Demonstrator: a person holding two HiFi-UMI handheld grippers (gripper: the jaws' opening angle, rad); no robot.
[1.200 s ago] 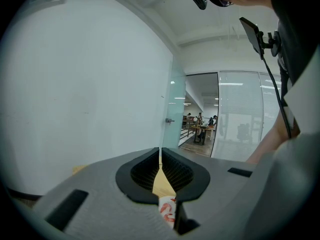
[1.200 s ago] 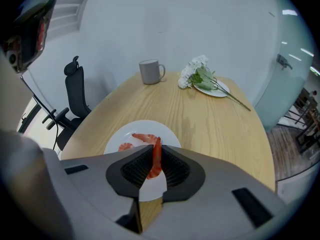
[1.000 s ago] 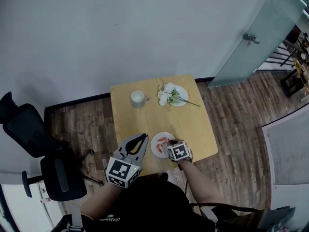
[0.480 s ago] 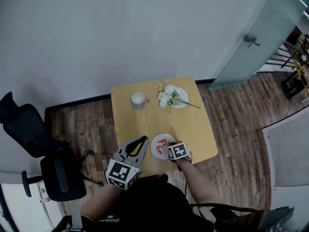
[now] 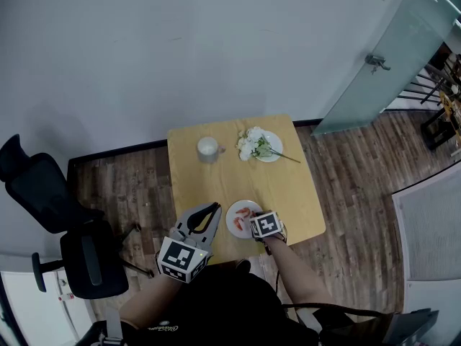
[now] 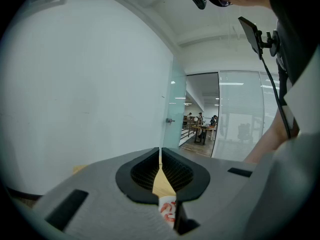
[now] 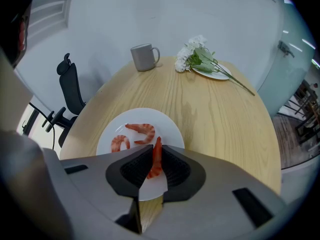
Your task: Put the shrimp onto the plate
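Only its own view shows my right gripper (image 7: 156,149) pinching a shrimp (image 7: 156,161) over the plate (image 7: 172,131); my left gripper (image 6: 160,154) has its jaws pressed together, empty.

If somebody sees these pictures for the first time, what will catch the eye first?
Most likely the orange shrimp pinched in the right tongs over the white plate at the near edge of the table, where two more shrimps lie. After that, the white flowers on a small plate at the far side, beside a grey mug.
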